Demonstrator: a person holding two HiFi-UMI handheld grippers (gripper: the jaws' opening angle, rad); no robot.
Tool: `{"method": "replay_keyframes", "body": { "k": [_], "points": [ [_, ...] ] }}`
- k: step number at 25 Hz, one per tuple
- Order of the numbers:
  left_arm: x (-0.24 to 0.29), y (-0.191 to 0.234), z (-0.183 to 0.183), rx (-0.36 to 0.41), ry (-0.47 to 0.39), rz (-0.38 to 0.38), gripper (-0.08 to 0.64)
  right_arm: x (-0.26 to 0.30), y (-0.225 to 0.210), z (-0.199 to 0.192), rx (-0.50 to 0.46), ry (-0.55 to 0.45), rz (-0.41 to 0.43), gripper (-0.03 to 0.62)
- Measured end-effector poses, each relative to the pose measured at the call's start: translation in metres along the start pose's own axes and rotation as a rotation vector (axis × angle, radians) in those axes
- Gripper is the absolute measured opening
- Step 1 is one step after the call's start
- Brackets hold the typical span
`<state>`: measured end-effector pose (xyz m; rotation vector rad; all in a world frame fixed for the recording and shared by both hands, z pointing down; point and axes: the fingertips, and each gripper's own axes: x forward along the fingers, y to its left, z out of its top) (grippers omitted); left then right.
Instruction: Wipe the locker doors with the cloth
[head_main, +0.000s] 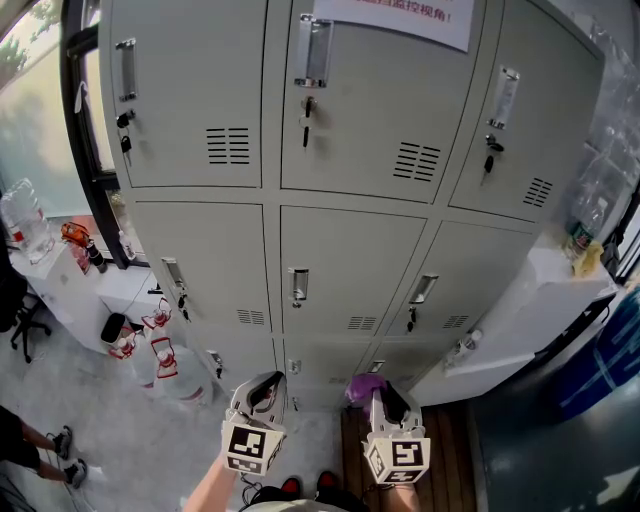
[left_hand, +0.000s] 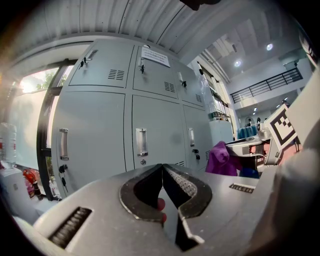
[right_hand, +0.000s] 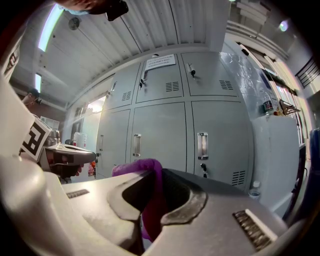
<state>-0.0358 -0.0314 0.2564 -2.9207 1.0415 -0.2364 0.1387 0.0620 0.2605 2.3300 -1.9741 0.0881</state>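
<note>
Seemingly wiping hasn't begun: the right gripper (right_hand: 156, 174) pinches the purple cloth (right_hand: 151, 200), the left gripper (left_hand: 162, 168) is closed empty, both short of the locker doors (head_main: 350, 260) ahead.

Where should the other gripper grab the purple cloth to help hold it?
Probably the loose bunch of the purple cloth that pokes out past the right gripper's jaws, since the rest is pinched between them. The left gripper, whose jaws are together, would need to open and come in sideways from the left, where that bunch faces it.
</note>
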Motion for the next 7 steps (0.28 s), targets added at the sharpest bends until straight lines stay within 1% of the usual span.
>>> {"method": "replay_keyframes", "body": {
  "k": [7],
  "points": [
    [-0.0020,-0.0037,-0.0011,0.001,0.004,-0.008,0.023,-0.0024,0.0012,-0.0001,0.003,-0.002,-0.002,0.052]
  ]
}}
